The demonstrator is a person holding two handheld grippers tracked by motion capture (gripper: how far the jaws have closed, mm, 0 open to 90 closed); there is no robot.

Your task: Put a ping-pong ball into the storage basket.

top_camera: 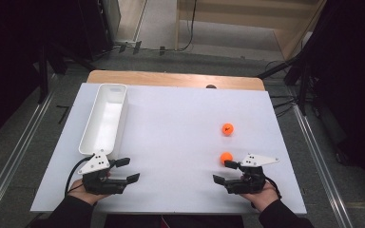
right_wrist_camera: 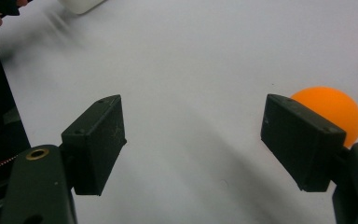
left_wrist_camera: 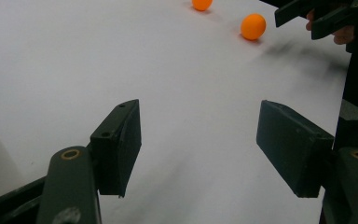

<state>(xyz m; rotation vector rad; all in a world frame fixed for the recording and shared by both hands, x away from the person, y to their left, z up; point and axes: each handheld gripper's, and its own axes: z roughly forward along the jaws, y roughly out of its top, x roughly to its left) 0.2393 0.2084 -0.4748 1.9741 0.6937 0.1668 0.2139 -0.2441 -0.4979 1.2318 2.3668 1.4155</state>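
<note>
No text, number or brand can be read. The farther orange ball on the white worktop carries a small dark mark in the high view, too small and blurred to make out.

Two orange balls lie on the white table: the near ball and the far ball (this one bears a small dark mark). There is one white tray, long and narrow. Two grippers are counted, the left gripper and the right gripper, each with two black jaws.
</note>
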